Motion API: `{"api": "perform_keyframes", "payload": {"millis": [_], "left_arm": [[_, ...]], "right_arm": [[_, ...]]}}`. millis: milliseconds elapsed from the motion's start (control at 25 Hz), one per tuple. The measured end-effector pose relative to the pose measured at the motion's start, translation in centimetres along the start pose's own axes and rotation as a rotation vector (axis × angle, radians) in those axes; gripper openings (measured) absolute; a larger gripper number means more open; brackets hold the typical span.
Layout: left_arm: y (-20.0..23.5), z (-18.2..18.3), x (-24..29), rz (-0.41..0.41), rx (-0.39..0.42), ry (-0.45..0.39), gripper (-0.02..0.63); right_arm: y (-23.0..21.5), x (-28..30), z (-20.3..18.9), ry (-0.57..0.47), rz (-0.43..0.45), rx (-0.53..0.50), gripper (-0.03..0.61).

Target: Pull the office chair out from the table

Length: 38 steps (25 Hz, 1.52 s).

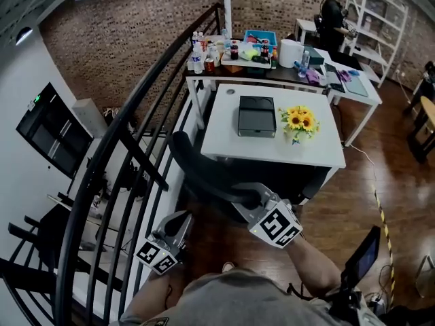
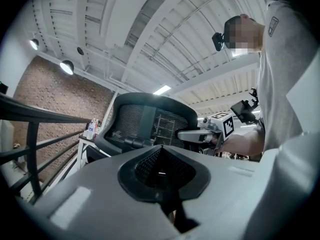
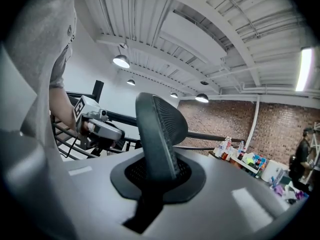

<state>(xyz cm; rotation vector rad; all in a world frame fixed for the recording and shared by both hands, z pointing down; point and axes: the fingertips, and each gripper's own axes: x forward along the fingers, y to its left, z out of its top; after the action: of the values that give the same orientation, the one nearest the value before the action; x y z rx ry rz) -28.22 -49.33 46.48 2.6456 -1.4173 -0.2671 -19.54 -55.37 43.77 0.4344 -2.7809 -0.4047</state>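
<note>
The black mesh-backed office chair [image 1: 204,172] stands tucked against the near edge of the white table [image 1: 224,138]. My right gripper [image 1: 255,197] is shut on the top edge of the chair's backrest. In the right gripper view the backrest edge [image 3: 160,129] stands upright between the jaws of that gripper [image 3: 157,176]. My left gripper [image 1: 178,224] hangs lower left of the chair, shut and empty. The left gripper view shows its own closed jaws [image 2: 162,171], with the chair back [image 2: 150,124] ahead and the right gripper [image 2: 192,135] clamped at the backrest's side.
A black box [image 1: 257,115] and a bunch of sunflowers [image 1: 300,121] sit on the table. A black metal railing [image 1: 136,155] runs close along the left. Behind stand a cluttered table [image 1: 258,49], a white shelf [image 1: 380,26] and a person [image 1: 334,19]. Wooden floor lies to the right.
</note>
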Motion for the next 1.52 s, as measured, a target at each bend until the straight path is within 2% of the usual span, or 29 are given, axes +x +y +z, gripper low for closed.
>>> {"api": "perform_keyframes", "payload": {"millis": [360,960,1360,1520], "left_arm": [[0.6,0.9,1.8,-0.036,0.028,0.0,0.0],[0.1,2.4,4.0,-0.068,0.083,0.017,0.0],[-2.2,2.7,7.4,-0.227,0.135,0.066,0.0],[-2.6,1.6,9.1,-0.338,0.15,0.137,0.0]], "right_arm": [[-0.3,-5.3,-1.5,-0.004,0.015,0.037,0.015],[-1.6,-17.3,-4.4,-0.084,0.261,0.004,0.015],[-3.9,-22.1,-7.2,-0.063,0.376,0.073,0.023],[-4.2,-22.7,-7.5,-0.067,0.397,0.076,0.026]]}}
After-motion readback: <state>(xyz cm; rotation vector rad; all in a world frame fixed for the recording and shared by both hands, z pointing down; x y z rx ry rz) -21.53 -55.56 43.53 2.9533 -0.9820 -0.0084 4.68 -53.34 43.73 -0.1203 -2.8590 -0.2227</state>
